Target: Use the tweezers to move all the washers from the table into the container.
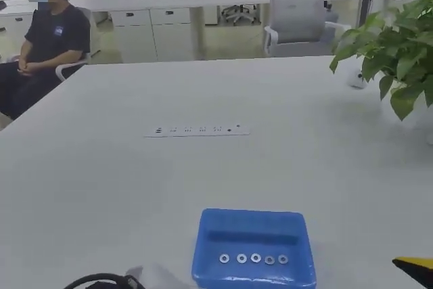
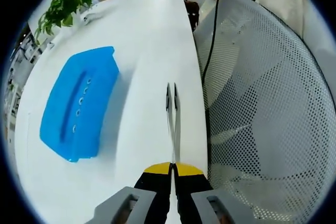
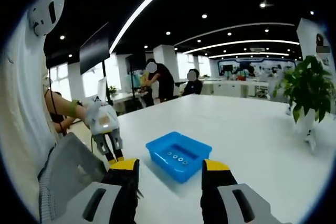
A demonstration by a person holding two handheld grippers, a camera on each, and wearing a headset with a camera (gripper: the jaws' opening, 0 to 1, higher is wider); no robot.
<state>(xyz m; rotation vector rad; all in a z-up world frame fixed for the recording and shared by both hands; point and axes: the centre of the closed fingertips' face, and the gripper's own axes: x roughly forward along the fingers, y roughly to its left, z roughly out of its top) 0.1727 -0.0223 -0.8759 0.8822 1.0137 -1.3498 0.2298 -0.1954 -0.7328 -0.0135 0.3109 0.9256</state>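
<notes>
Left gripper view: left gripper [image 2: 171, 170] jaws were pressed together, pinching the tweezers [image 2: 172, 116] by the back end. The prongs ran straight ahead with the tips nearly touching and nothing between them. The tweezers ran along just inside the edge of the white tabletop [image 2: 147, 40], with a mesh chair back [image 2: 262, 108] beside it. Contact with the tabletop: cannot tell. The blue container [image 2: 58, 129] sat to the left in that view, apart from the tips, with washers [image 2: 81, 99] in a row inside.

Right gripper view: right gripper [image 3: 170, 167] jaws were spread wide and held nothing. They pointed roughly level across the tabletop, with the container just ahead and not touching. The left gripper showed at the left, tipped downward by the tabletop's edge.

Head view: five washers were lined up on the container floor toward its near wall. A power strip [image 1: 197, 130] lay farther back on the tabletop, well apart from the container.
</notes>
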